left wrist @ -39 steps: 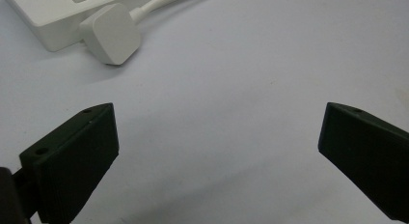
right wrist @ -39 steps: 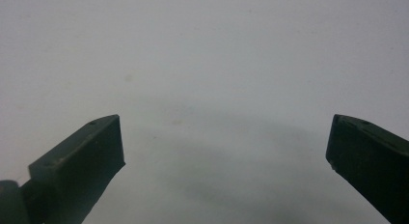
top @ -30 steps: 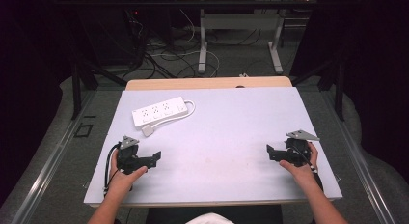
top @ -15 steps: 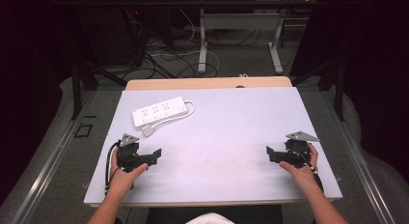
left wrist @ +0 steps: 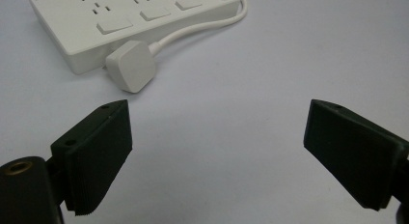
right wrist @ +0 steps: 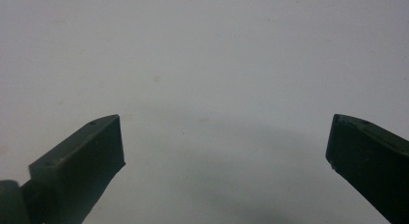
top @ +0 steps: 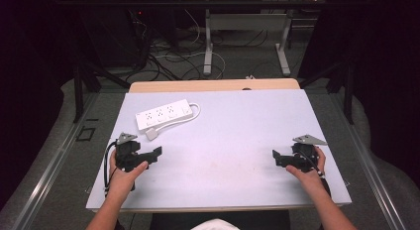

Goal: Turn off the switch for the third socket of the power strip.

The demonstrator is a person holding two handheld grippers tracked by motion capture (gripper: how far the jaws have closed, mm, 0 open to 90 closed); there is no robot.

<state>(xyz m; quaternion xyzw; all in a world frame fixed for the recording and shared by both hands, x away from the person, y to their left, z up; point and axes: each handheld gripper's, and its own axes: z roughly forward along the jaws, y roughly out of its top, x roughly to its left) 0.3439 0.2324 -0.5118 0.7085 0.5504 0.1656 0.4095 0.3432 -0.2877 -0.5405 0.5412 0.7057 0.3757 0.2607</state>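
High view: pale grey-blue table (top: 233,141) takes up the middle of the frame, tan desk edge (top: 213,85) along its far side, dark floor with cables (top: 173,56) and metal desk legs (top: 208,46) beyond. White power strip (top: 163,114) lies flat at far left of the table, angled, sockets up; its white cord (top: 194,111) loops off the right end and curls back along the near side to the white plug (top: 151,134), which lies on the table just beside the strip's near edge. Left gripper (top: 154,154) sits near the left front, held in the person's left hand (top: 124,175), jaws aimed toward the table middle, strip and plug near but apart from it. Left gripper view: plug (left wrist: 131,65) sits ahead of the left jaw, touching nothing black; strip (left wrist: 120,21) behind it, three socket groups with rocker switches. Jaws wide apart, bare table between them, nothing gripped; they have just been closing a little. Right gripper (top: 275,155) at right front in the right hand (top: 309,173), well apart from the strip, pointing inward. Right gripper view: jaws spread wide, nothing between, plain table surface (right wrist: 202,64) with faint specks ahead.
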